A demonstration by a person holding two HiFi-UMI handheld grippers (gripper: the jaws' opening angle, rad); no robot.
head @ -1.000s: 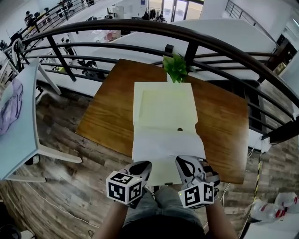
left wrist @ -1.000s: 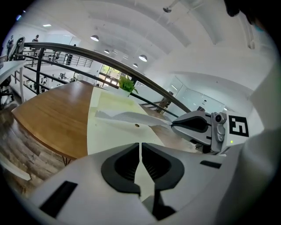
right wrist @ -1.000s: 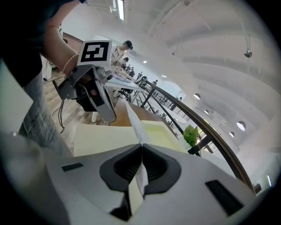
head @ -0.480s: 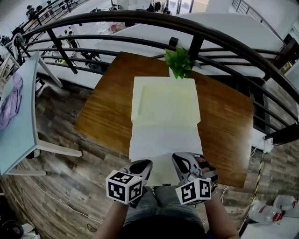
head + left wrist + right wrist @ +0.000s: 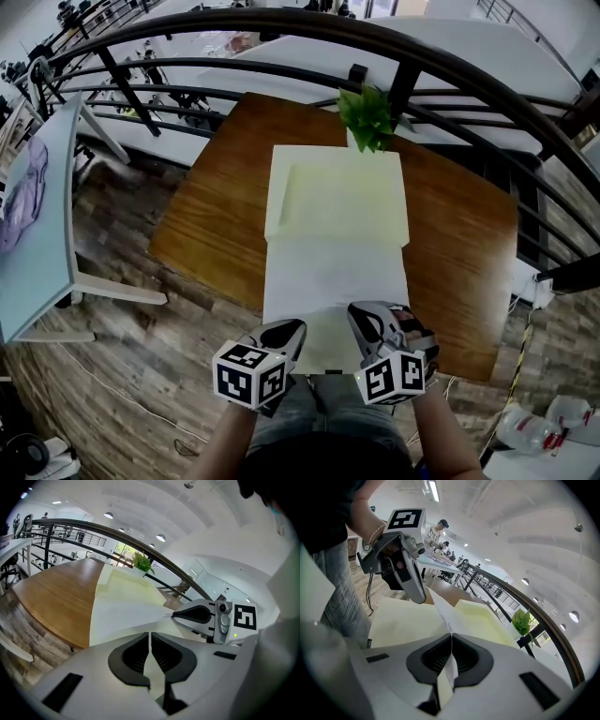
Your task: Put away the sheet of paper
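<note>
A white sheet of paper [image 5: 333, 277] hangs stretched over the near half of a pale yellow open folder [image 5: 339, 192] on the wooden table [image 5: 220, 225]. My left gripper [image 5: 286, 331] is shut on the sheet's near left corner. My right gripper [image 5: 364, 321] is shut on its near right corner. In the left gripper view the paper [image 5: 124, 616] runs from my shut left gripper [image 5: 150, 638] across to the right gripper [image 5: 194, 615]. In the right gripper view the sheet [image 5: 443, 609] rises edge-on from my right gripper [image 5: 451, 639], with the left gripper [image 5: 401, 571] beyond.
A small green plant [image 5: 367, 117] stands at the table's far edge, just behind the folder. A dark curved railing [image 5: 441, 70] runs past the far side. A pale blue table [image 5: 37, 225] stands to the left. My legs are just below the grippers.
The sheet's far edge has slid away from me over the folder and now covers the dark spot at the fold. Both grippers stay shut on the near corners.
</note>
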